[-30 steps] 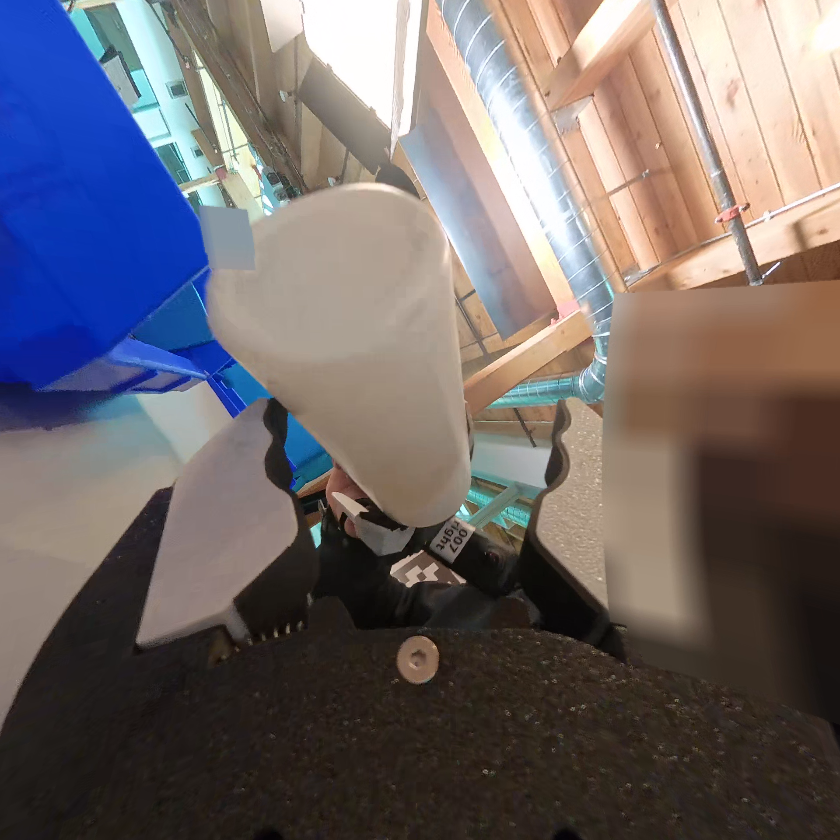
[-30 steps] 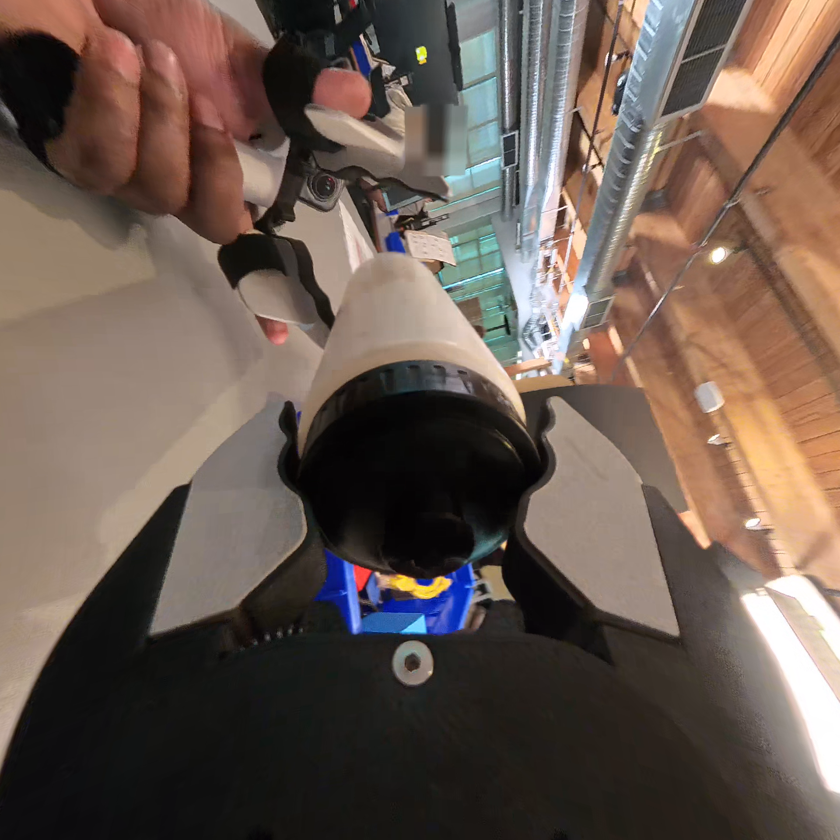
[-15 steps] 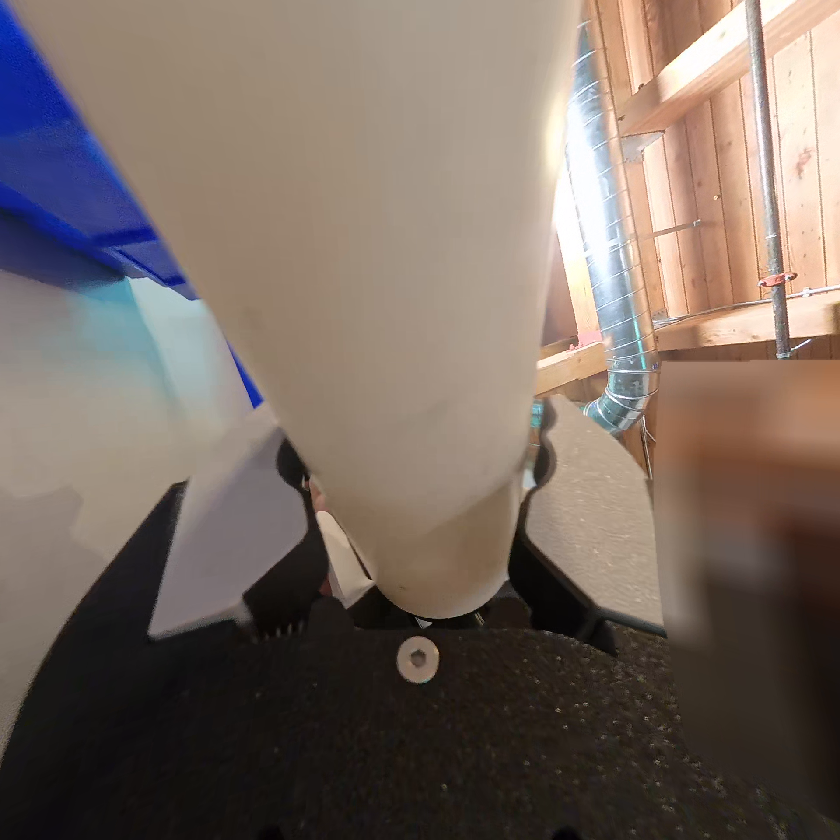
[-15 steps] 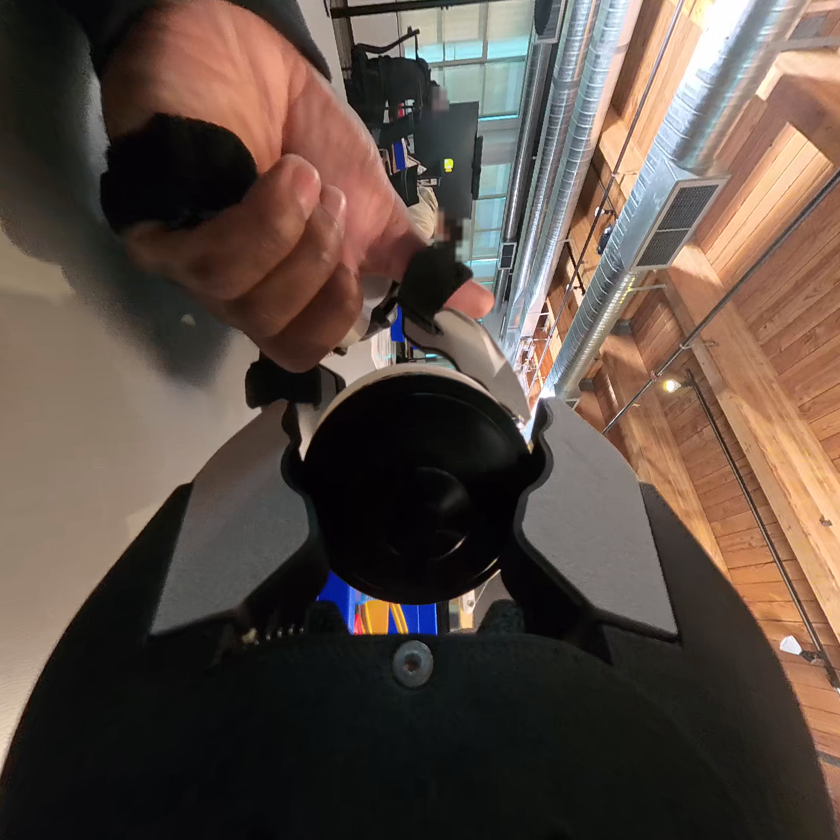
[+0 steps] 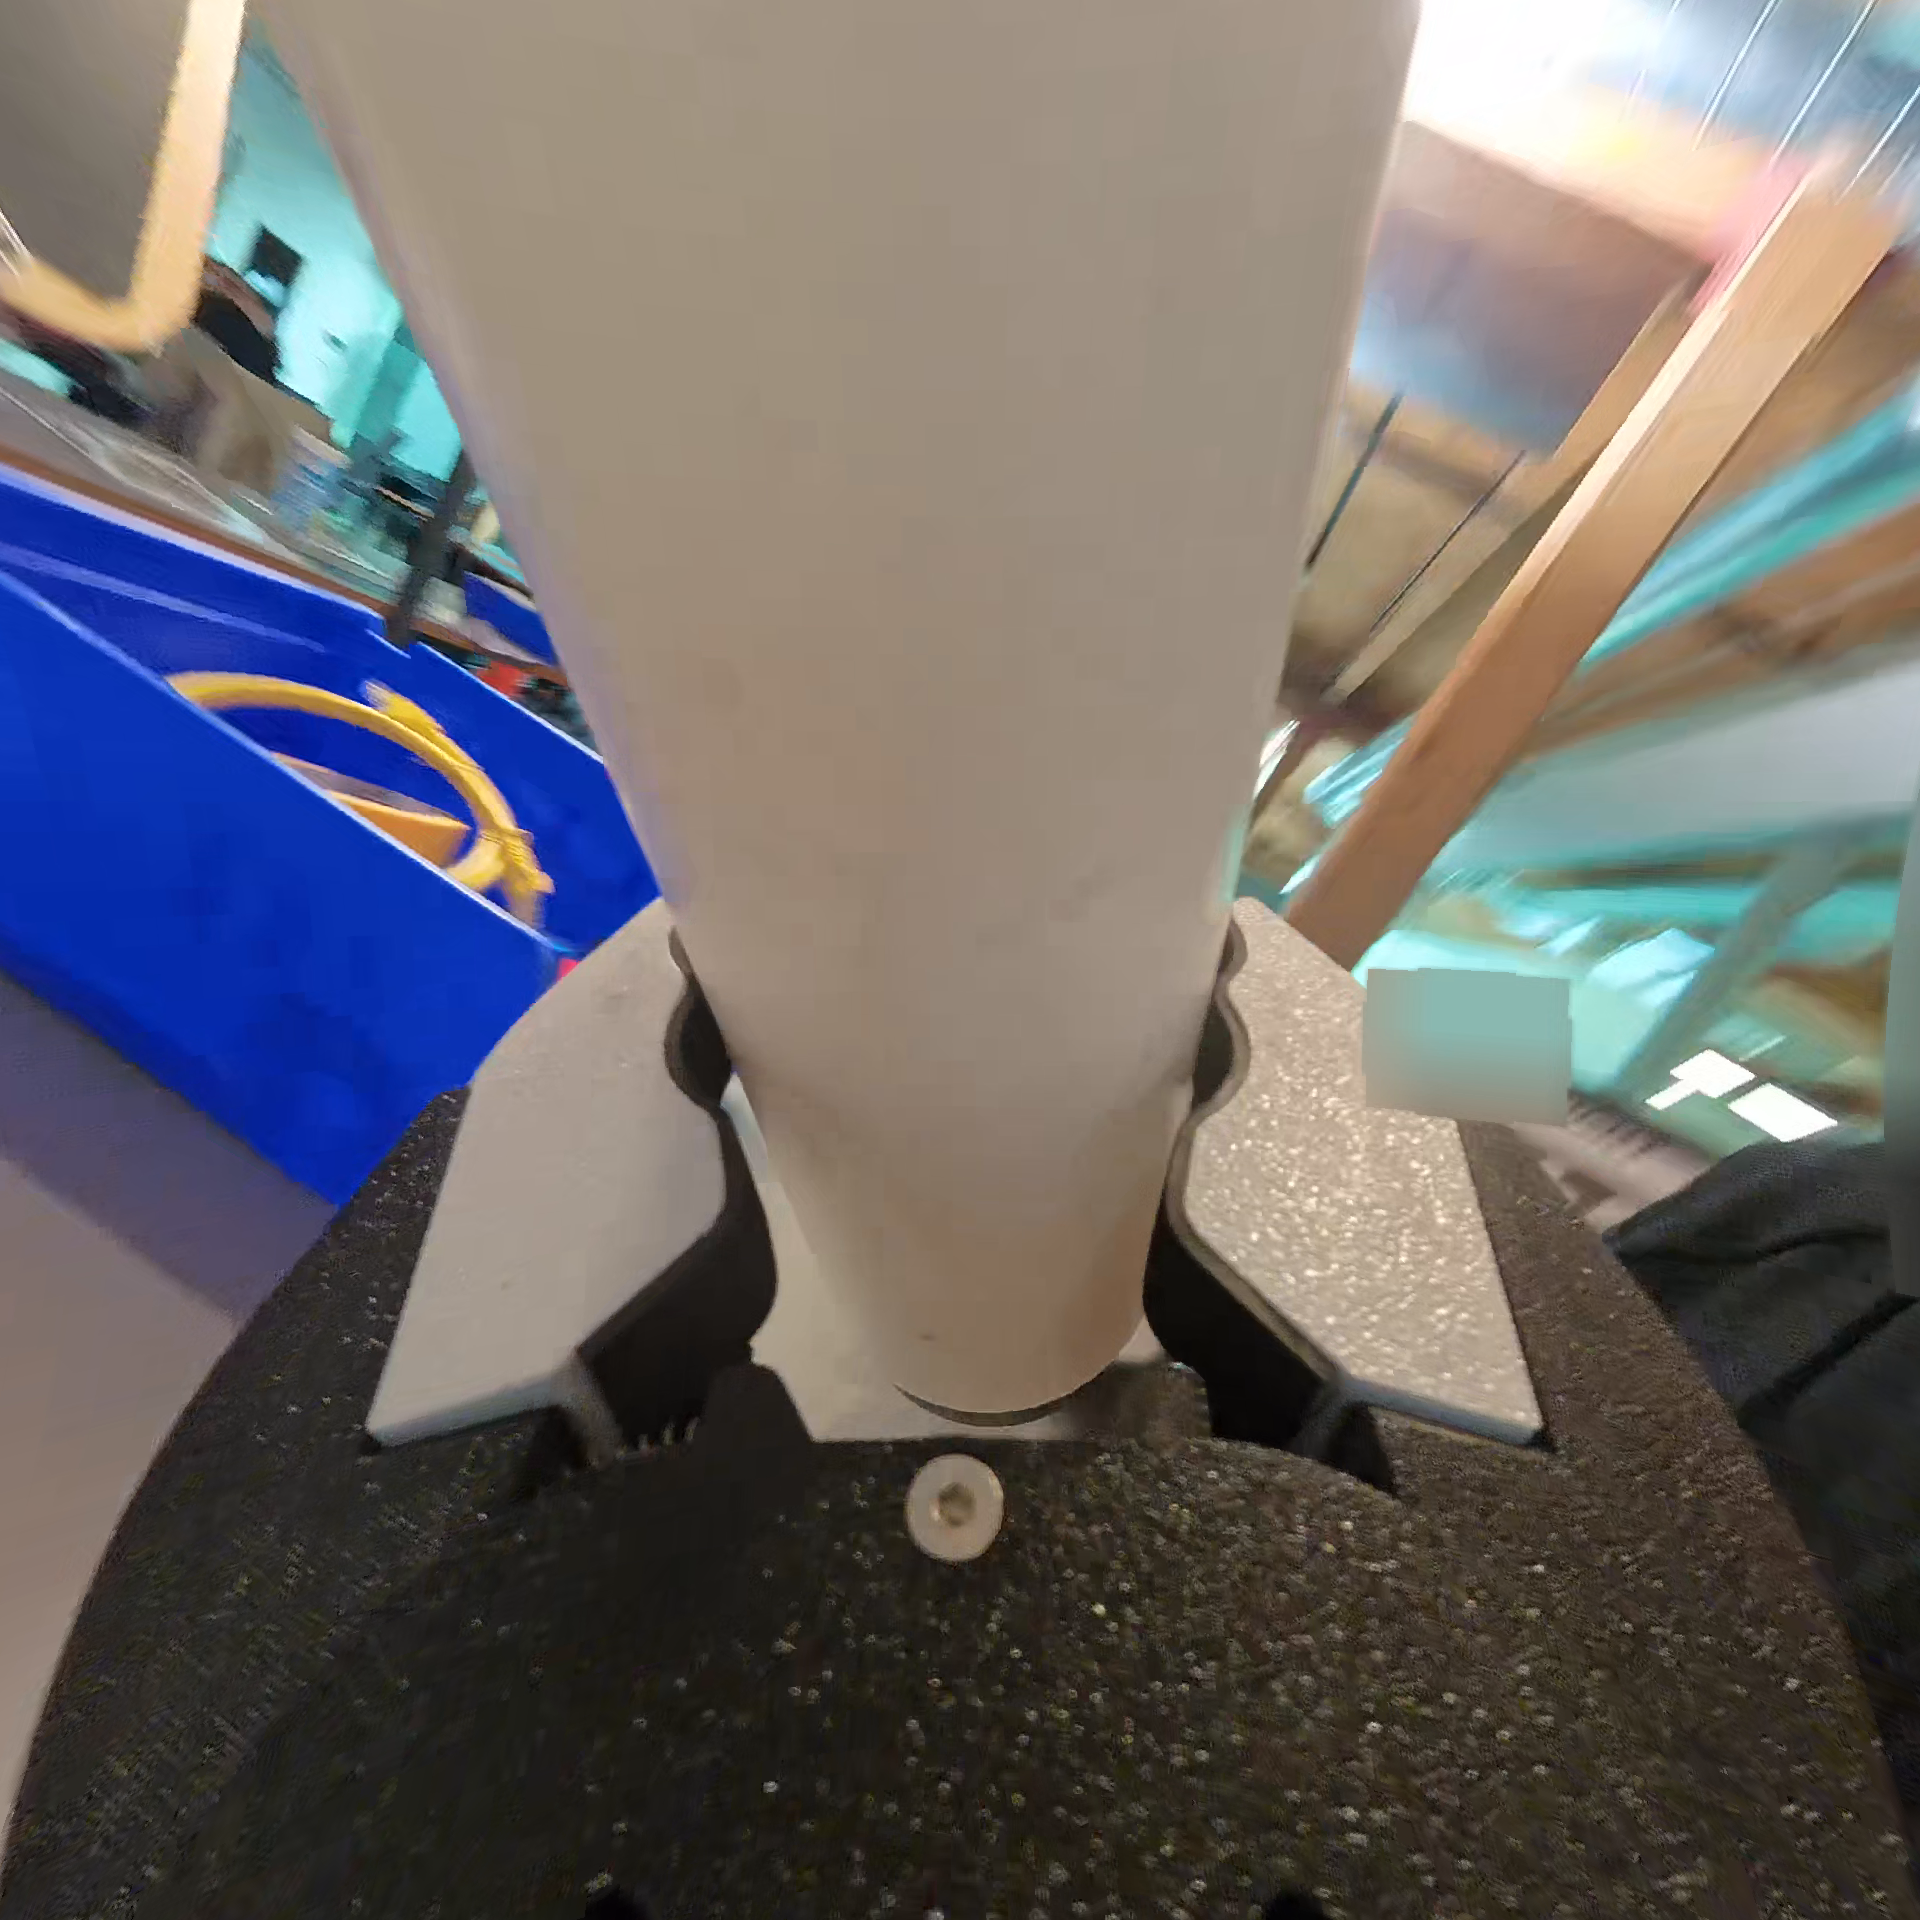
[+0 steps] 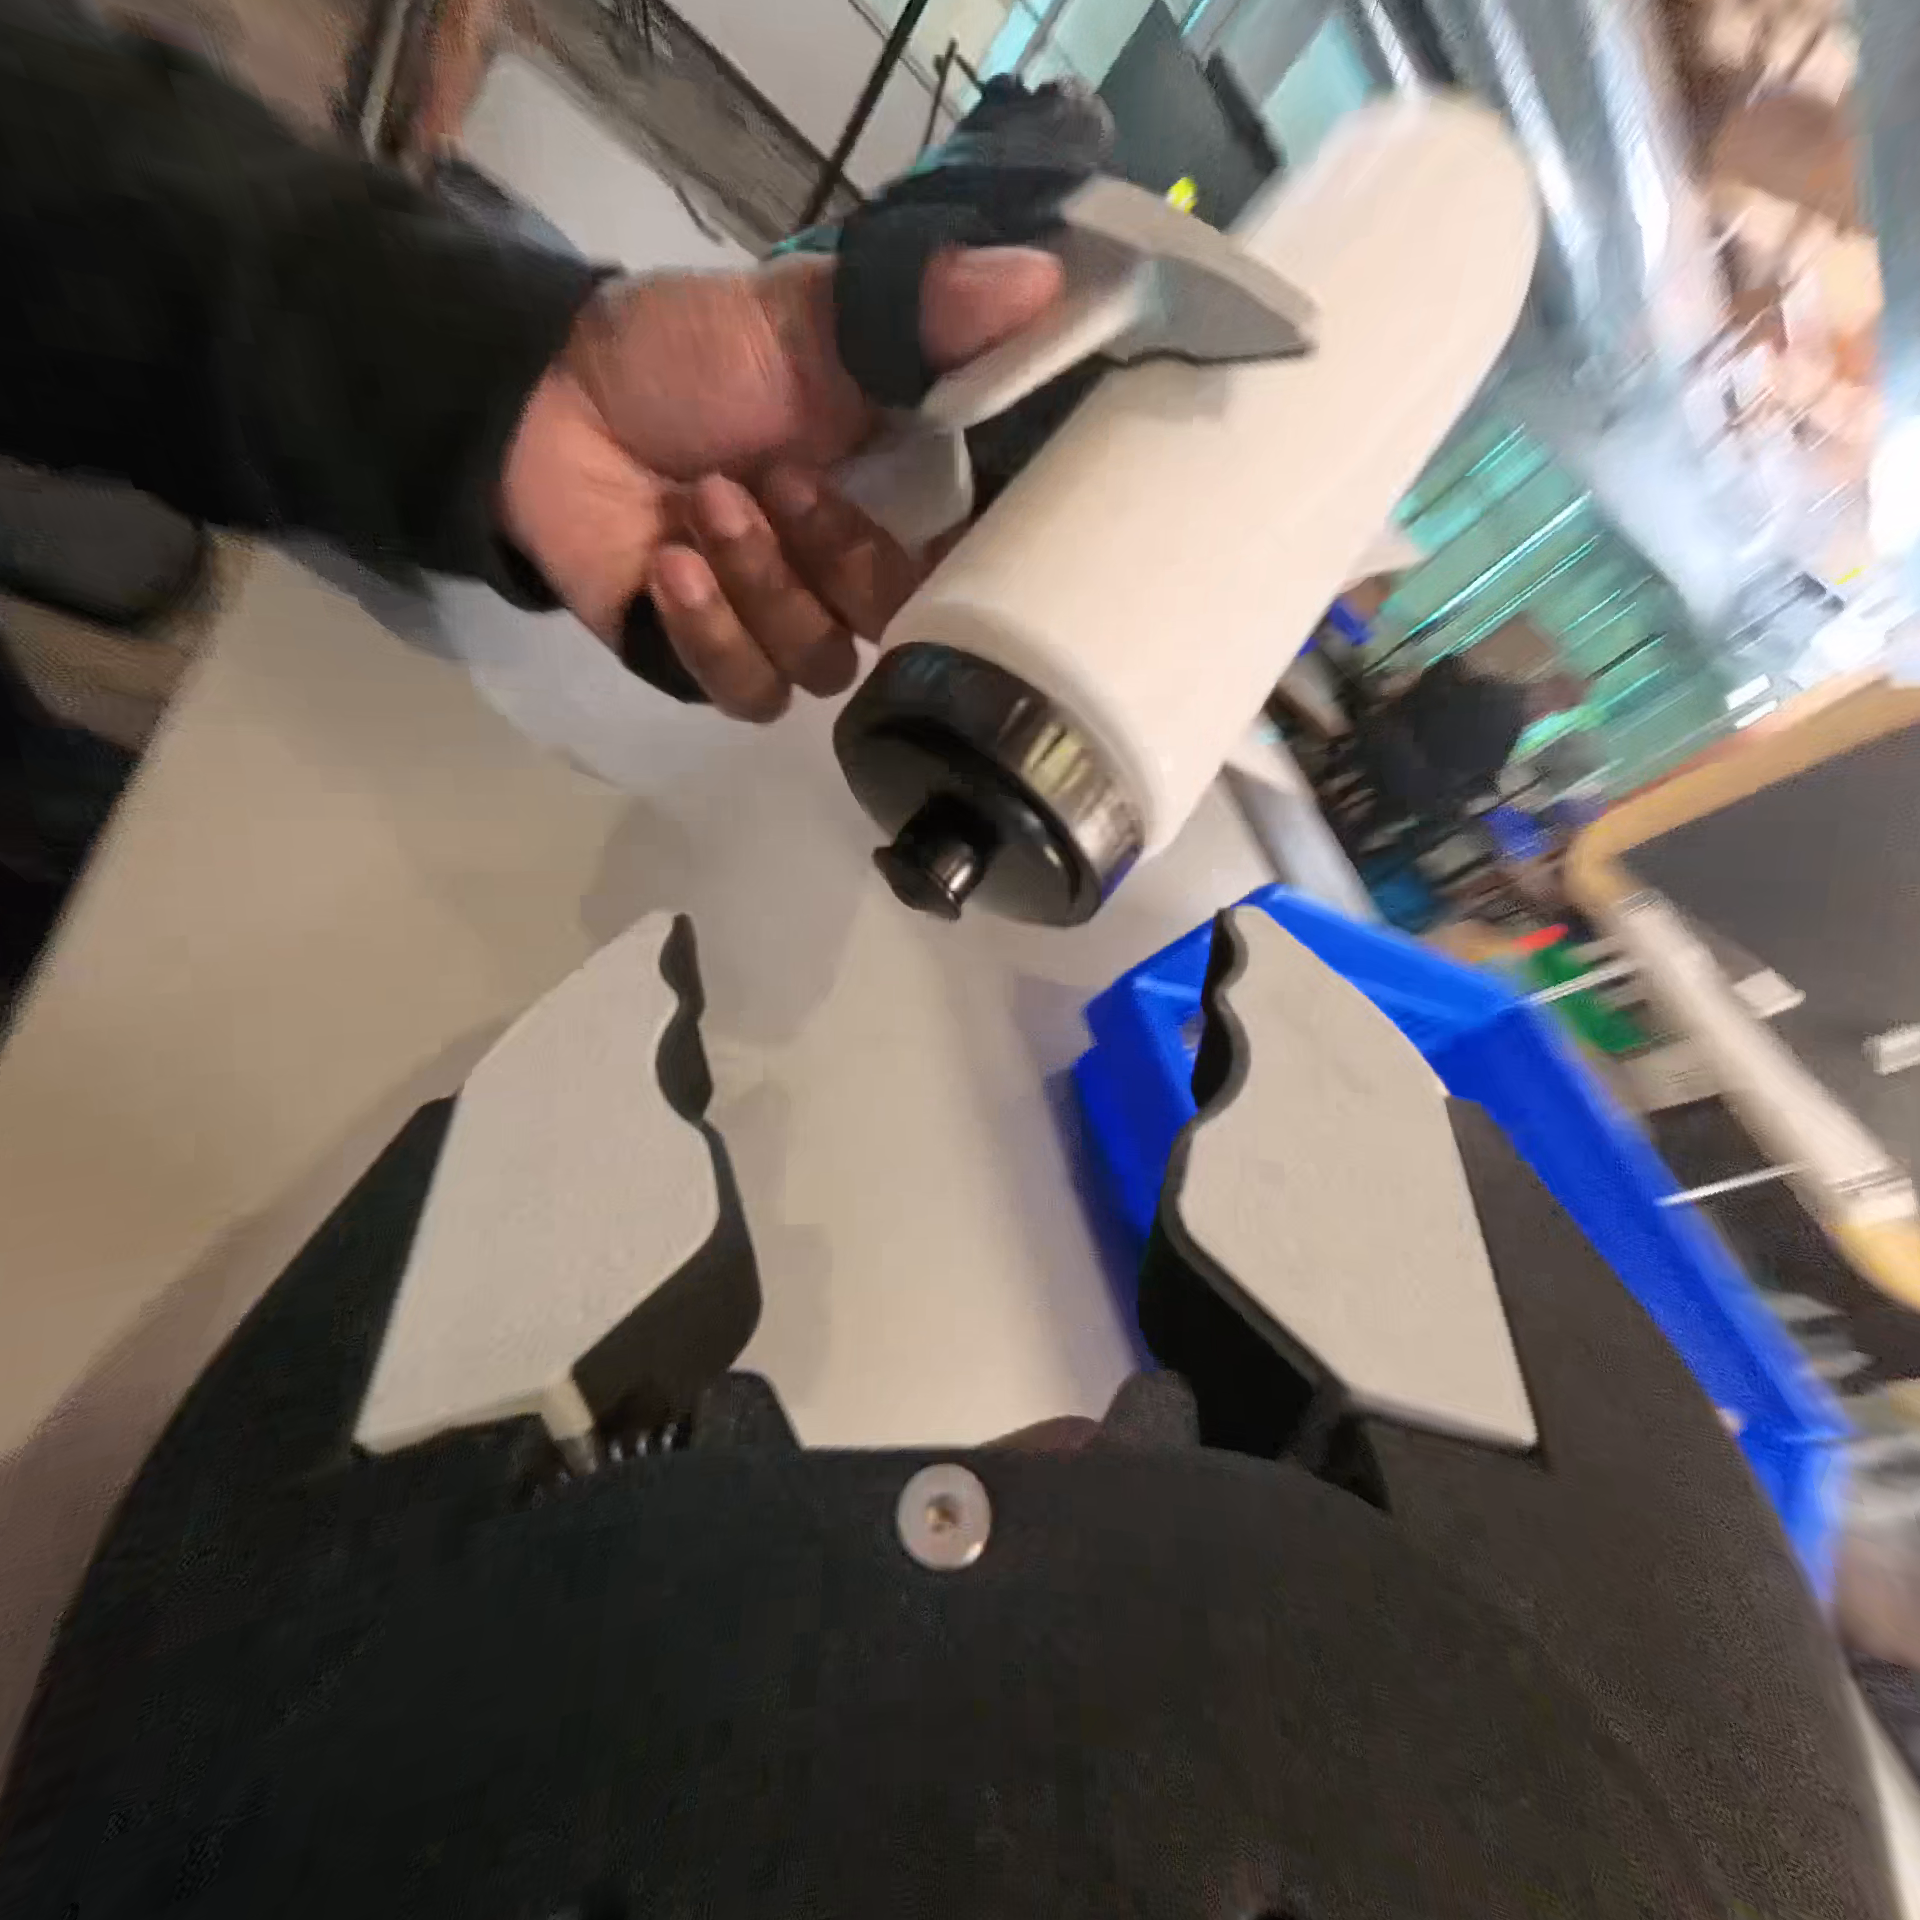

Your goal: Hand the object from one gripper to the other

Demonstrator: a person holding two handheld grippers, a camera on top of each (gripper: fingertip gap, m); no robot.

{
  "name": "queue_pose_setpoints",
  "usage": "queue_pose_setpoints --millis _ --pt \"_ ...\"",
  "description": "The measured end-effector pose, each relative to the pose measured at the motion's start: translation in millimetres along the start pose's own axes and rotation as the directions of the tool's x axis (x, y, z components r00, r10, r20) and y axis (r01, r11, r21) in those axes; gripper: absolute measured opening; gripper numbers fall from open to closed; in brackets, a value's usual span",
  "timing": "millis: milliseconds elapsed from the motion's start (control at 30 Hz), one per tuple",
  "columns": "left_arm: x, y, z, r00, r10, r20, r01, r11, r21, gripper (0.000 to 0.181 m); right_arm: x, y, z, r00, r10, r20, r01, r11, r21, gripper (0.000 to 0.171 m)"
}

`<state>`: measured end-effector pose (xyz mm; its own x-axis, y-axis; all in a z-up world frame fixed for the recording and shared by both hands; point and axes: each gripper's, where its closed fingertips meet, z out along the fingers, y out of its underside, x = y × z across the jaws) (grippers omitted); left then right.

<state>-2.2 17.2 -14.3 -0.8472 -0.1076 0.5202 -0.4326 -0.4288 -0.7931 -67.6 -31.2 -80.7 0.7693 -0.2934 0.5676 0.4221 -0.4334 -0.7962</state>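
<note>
The object is a white bottle [image 5: 914,623] with a black lid. In the left wrist view it fills the middle, and my left gripper [image 5: 956,935] is shut on its lower body, both fingers pressed to its sides. In the right wrist view the bottle [image 6: 1195,540] hangs above the table with its black lid [image 6: 987,800] pointing at my right gripper [image 6: 953,925]. That gripper is open and empty, a short way in front of the lid and apart from it. A hand [image 6: 727,416] holds the left gripper, and one finger [image 6: 1174,281] of it lies across the bottle.
A blue bin [image 5: 208,883] with a yellow ring-shaped thing [image 5: 457,790] stands at the left. The same kind of blue bin [image 6: 1455,1091] lies right of my right gripper on the white table [image 6: 312,935]. A wooden beam [image 5: 1558,582] and dark cloth [image 5: 1766,1299] show at right.
My right gripper has opened, let go of the bottle's lid end and drawn back. My left gripper has shut on the bottle and carries it alone. Both views have swung round.
</note>
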Motion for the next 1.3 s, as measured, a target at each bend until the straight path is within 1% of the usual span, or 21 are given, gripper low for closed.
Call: queue_pose_setpoints --millis 67,100,167,233,300,400,467,500,533,600,667,700,767,867,933,1000,1067,1133,1233,1300 --pt "-4 -1 0 0.974 0.219 0.062 -0.213 0.973 -0.095 0.091 8 -5 -2 0.973 0.220 0.076 -0.223 0.974 0.031 0.095" --pt "-2 -1 2 0.951 0.304 0.059 -0.294 0.946 -0.134 0.091 14 -9 -2 0.946 0.306 0.105 -0.312 0.949 0.050 0.095" --pt "7 0 8 0.914 0.405 0.012 -0.396 0.901 -0.178 0.091 27 -18 -1 0.892 0.424 0.155 -0.439 0.894 0.082 0.095" --pt "17 2 15 0.890 0.453 -0.054 -0.454 0.867 -0.208 0.091 34 -29 5 0.848 0.486 0.211 -0.511 0.856 0.082 0.098" --pt "26 6 23 0.863 0.491 -0.116 -0.504 0.831 -0.234 0.091 30 -35 18 0.830 0.491 0.263 -0.518 0.855 0.039 0.101" --pt "42 20 33 0.826 0.510 -0.241 -0.561 0.785 -0.263 0.091 23 -32 41 0.845 0.455 0.280 -0.465 0.885 -0.034 0.107" --pt "50 33 37 0.808 0.486 -0.333 -0.577 0.765 -0.285 0.091 19 -27 52 0.846 0.446 0.293 -0.450 0.891 -0.055 0.105" --pt "52 39 37 0.802 0.467 -0.372 -0.579 0.761 -0.293 0.091 16 -26 54 0.847 0.431 0.312 -0.439 0.897 -0.050 0.100" --pt "51 41 38 0.798 0.461 -0.388 -0.581 0.760 -0.293 0.091 14 -24 55 0.853 0.414 0.319 -0.422 0.905 -0.045 0.093" --pt "44 48 38 0.786 0.475 -0.396 -0.603 0.732 -0.317 0.091 14 -13 57 0.868 0.398 0.297 -0.397 0.915 -0.068 0.092" --pt "34 52 38 0.797 0.485 -0.360 -0.596 0.730 -0.336 0.087 21 -1 54 0.896 0.376 0.237 -0.367 0.927 -0.080 0.092" --pt "28 52 37 0.802 0.492 -0.337 -0.591 0.732 -0.338 0.086 28 7 52 0.917 0.355 0.185 -0.344 0.935 -0.090 0.091" --pt "21 47 33 0.805 0.511 -0.302 -0.593 0.724 -0.353 0.094 44 22 45 0.959 0.276 0.064 -0.266 0.955 -0.131 0.091" --pt "4 29 22 0.776 0.598 -0.199 -0.624 0.686 -0.373 0.107 72 44 29 0.989 0.055 -0.139 -0.089 0.965 -0.247 0.090" --pt "-5 17 12 0.770 0.625 -0.128 -0.617 0.679 -0.397 0.115 90 54 16 0.959 -0.136 -0.250 0.041 0.936 -0.351 0.090" --pt "-8 11 3 0.779 0.623 -0.070 -0.592 0.695 -0.408 0.121 103 59 4 0.897 -0.297 -0.328 0.135 0.890 -0.436 0.090" --pt "-7 15 -4 0.814 0.579 -0.038 -0.541 0.734 -0.410 0.126 111 61 -3 0.834 -0.411 -0.367 0.198 0.844 -0.498 0.090" --pt "2 27 -9 0.866 0.498 -0.048 -0.470 0.776 -0.422 0.129 113 63 -6 0.775 -0.519 -0.360 0.266 0.785 -0.559 0.090" --pt "15 30 -15 0.932 0.361 -0.033 -0.340 0.839 -0.425 0.131 111 68 -7 0.688 -0.661 -0.299 0.372 0.675 -0.637 0.090" --pt "18 23 -18 0.946 0.325 0.012 -0.286 0.849 -0.445 0.130 108 73 -8 0.631 -0.739 -0.237 0.437 0.591 -0.678 0.090"
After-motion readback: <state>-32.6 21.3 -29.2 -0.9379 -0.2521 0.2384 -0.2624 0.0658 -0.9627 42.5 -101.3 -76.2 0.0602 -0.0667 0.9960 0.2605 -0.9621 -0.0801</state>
